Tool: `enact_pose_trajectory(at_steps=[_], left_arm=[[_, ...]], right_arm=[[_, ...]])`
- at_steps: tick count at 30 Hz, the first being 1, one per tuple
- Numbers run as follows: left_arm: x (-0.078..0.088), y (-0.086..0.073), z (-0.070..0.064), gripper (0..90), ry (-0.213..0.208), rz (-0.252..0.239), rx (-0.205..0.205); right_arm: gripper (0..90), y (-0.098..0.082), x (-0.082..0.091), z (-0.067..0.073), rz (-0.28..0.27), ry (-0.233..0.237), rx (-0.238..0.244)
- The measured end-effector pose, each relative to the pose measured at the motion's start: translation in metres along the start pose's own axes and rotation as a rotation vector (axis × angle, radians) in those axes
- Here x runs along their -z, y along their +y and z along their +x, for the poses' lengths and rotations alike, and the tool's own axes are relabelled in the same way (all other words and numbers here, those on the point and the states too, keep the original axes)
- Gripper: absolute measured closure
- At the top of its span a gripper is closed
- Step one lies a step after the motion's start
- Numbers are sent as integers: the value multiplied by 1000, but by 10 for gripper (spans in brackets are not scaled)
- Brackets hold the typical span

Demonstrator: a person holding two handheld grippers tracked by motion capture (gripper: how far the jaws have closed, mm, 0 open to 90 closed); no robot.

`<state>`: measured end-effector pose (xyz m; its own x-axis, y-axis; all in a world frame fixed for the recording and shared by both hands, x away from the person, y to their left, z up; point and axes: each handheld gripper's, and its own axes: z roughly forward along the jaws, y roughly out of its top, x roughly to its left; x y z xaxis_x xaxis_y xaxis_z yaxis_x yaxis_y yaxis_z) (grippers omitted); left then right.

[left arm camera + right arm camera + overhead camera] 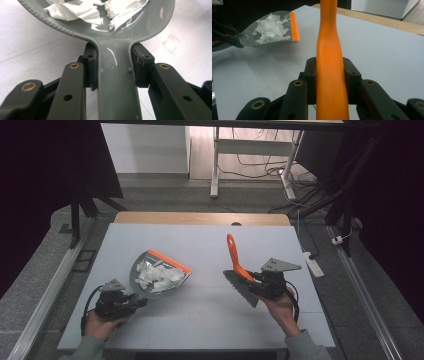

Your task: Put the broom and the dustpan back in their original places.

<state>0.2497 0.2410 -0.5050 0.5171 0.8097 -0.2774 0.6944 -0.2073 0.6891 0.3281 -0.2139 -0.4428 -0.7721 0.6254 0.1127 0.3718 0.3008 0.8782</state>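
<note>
A: We see the left gripper (113, 72) clamped on the grey dustpan (159, 274) handle; white paper scraps (156, 276) lie inside, left of table (210, 315) centre.

B: Our right gripper (329, 75) clenches the orange brush (239, 270), bristles near the table.

No legible text or labels.

Dustpan (160, 272): on worktop (200, 320), handle between left gripper (131, 304) fingers (90, 66), pan just beyond them. Paper scraps (156, 276): in pan. Brush (240, 275): handle between right gripper (257, 281) fingers (312, 75), extending beyond them; bristles behind. Dustpan well apart, left of brush.
</note>
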Motion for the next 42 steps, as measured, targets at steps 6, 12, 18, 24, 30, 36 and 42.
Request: enact_pose_trajectory(at_steps=[6, 12, 18, 24, 30, 36, 42], left_arm=[[-5, -1, -1, 618, 35, -6, 57], [-11, -1, -3, 618, 70, -4, 100], [-15, -1, -2, 618, 104, -12, 145], [-20, -2, -2, 619, 135, -24, 195], [-25, -3, -2, 618, 177, -30, 245], [-29, -4, 1, 618, 227, -39, 325], [-35, -4, 2, 618, 250, -45, 362]], right_arm=[[702, -9, 5, -3, 15, -5, -14], [702, -15, 10, -6, 20, -12, -22], [702, -20, 19, -10, 22, -19, -42], [703, -27, 23, -14, 35, -28, -58], [702, -31, 25, -14, 36, -7, -86], [703, -34, 24, -11, 45, 6, -95], [702, -35, 22, -7, 53, 20, -90]])
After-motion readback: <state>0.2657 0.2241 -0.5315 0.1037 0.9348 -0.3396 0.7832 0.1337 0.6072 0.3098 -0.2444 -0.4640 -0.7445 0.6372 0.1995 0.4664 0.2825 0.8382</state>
